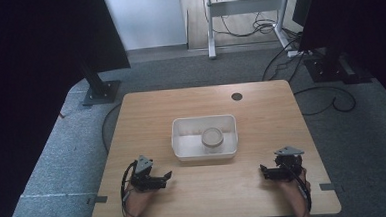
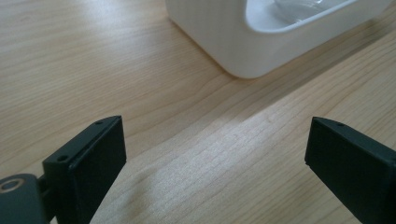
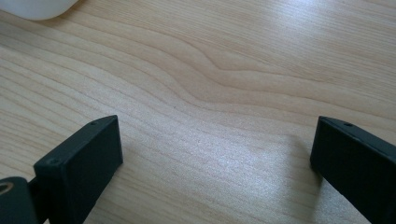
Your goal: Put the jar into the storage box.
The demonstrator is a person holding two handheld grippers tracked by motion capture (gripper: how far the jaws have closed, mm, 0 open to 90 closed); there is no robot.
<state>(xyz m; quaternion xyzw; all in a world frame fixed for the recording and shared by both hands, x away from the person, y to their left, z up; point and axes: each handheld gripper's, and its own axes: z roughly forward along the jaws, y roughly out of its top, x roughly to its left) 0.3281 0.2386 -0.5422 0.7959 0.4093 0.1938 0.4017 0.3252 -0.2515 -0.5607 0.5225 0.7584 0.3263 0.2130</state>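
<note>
A clear round glass jar (image 1: 212, 138) sits inside a white rectangular plastic tub (image 1: 182, 148) mid-tabletop (image 1: 146, 111), while the left hand-held gripper (image 1: 165, 177) and right hand-held gripper (image 1: 263, 171) rest near the front edge, jaws wide and empty, apparently poised to start.

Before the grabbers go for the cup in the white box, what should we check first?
1. Left gripper open: ok, jaws wide apart.
2. Right gripper open: ok.
3. Both grippers empty: ok, bare wood between the jaws.
4. Clear cup inside the white bin: ok.
5. Cup upright: looks so, cannot tell for sure.
6. Table between grippers and bin free of clutter: ok.
</note>
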